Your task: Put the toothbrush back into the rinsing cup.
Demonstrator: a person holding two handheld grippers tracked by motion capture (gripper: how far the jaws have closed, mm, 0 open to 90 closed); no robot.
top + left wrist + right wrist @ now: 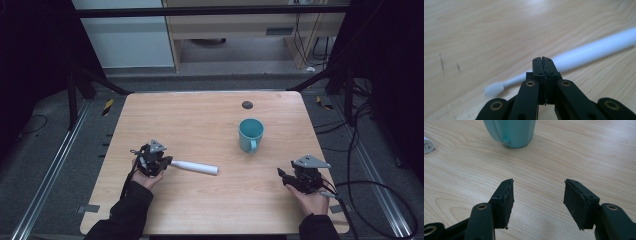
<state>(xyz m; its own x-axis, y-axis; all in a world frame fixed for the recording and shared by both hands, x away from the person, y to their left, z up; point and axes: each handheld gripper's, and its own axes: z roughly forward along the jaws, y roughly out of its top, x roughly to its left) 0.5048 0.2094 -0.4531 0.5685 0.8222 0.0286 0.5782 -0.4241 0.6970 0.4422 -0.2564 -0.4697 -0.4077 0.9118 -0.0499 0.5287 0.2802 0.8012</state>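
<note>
Left tool (159, 161), pressed together, sits by the brush end of the white plastic toothbrush (194, 167), which lies on the wooden desk (200, 125) pointing right; right tool (289, 179) spread, farther off.

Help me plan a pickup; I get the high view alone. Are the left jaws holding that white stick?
Observer: No. The left gripper is shut on nothing; the toothbrush lies just beyond its jaws.
Operator: Which end is nearest them?
Observer: The bristle head, left of the jaws in the left gripper view.
Operator: And the right jaws?
Observer: The right gripper is open and empty, pointing toward the teal mug.
</note>
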